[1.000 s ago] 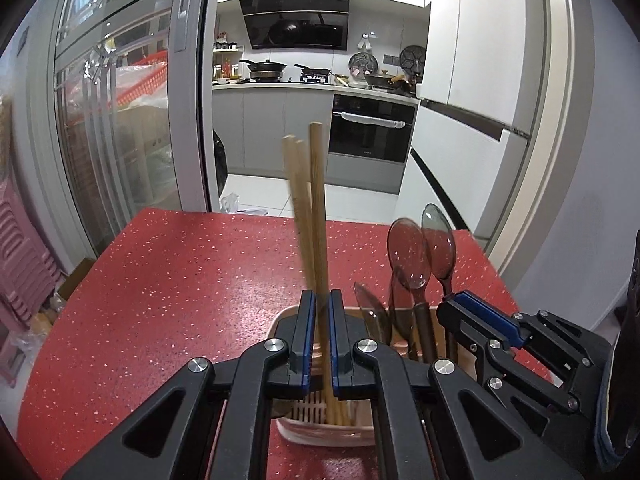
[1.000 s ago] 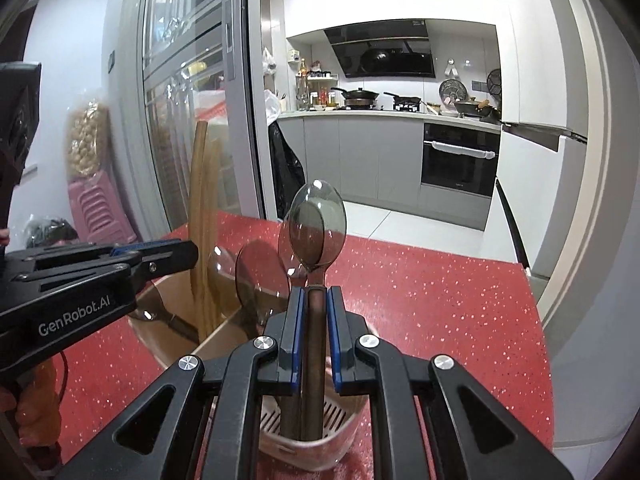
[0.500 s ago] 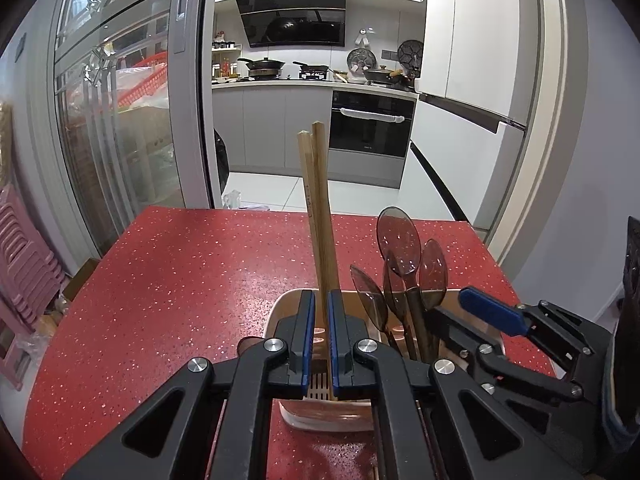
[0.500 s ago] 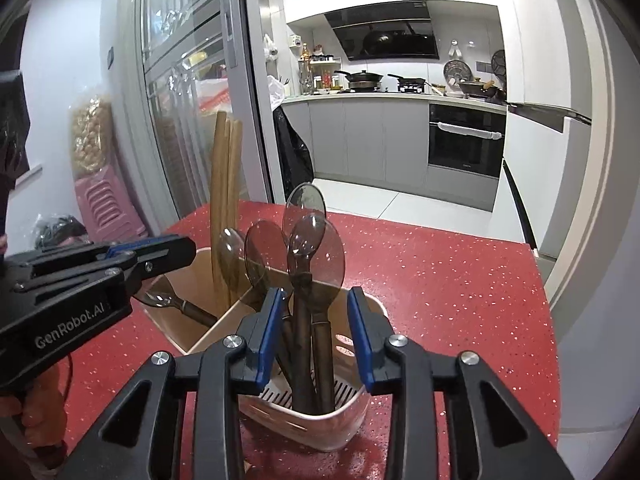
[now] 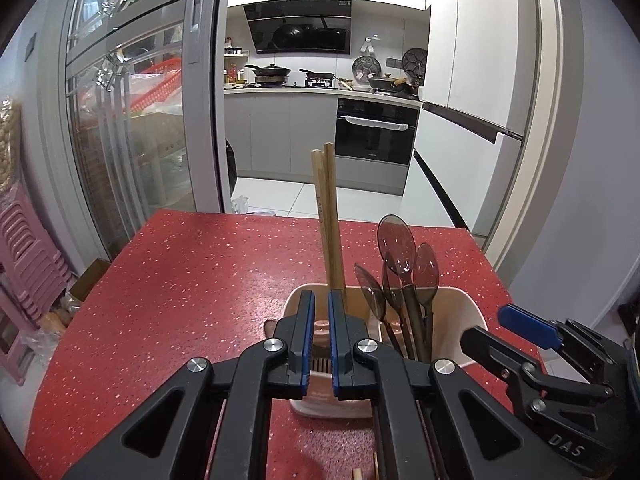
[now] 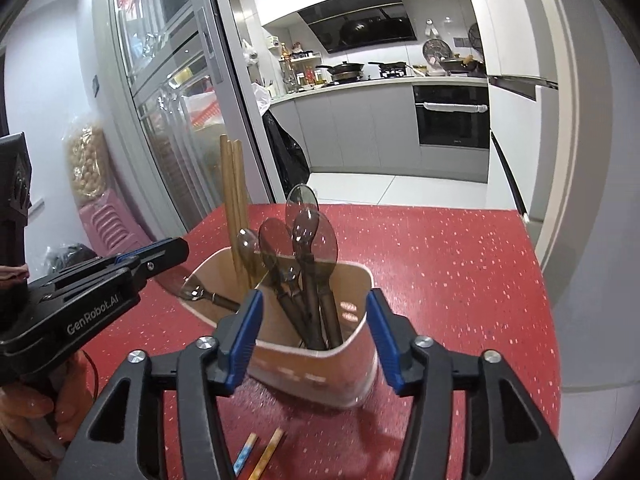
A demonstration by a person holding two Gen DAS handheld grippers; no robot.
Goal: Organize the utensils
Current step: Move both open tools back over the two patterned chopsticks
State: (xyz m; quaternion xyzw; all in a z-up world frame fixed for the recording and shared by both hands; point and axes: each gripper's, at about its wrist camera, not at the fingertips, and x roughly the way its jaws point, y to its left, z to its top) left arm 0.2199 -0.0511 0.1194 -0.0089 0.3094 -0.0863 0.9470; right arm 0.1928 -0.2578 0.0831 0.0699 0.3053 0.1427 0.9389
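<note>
A beige utensil holder (image 5: pixel 474 316) (image 6: pixel 352 376) stands on the red table. Wooden chopsticks (image 5: pixel 330 232) (image 6: pixel 234 208) stand upright in its left part. Several dark translucent spoons (image 5: pixel 400 248) (image 6: pixel 310 236) stand in its right part. One spoon (image 6: pixel 196 293) leans over the left rim. My left gripper (image 5: pixel 321 344) sits just above the holder's near rim, jaws a narrow gap apart, holding nothing. My right gripper (image 6: pixel 314 344) is wide open, its jaws either side of the holder, empty. It also shows in the left wrist view (image 5: pixel 528 332).
Two loose chopsticks (image 6: pixel 260 454) lie on the red table (image 5: pixel 180 280) in front of the holder. Table edges run close at the right and far sides. A glass sliding door (image 5: pixel 132 140) and pink stools (image 5: pixel 24 240) stand to the left. The kitchen lies beyond.
My left gripper let go of the chopsticks and drew back; they stand in the holder. My right gripper released a spoon into the holder, opened wide and pulled back.
</note>
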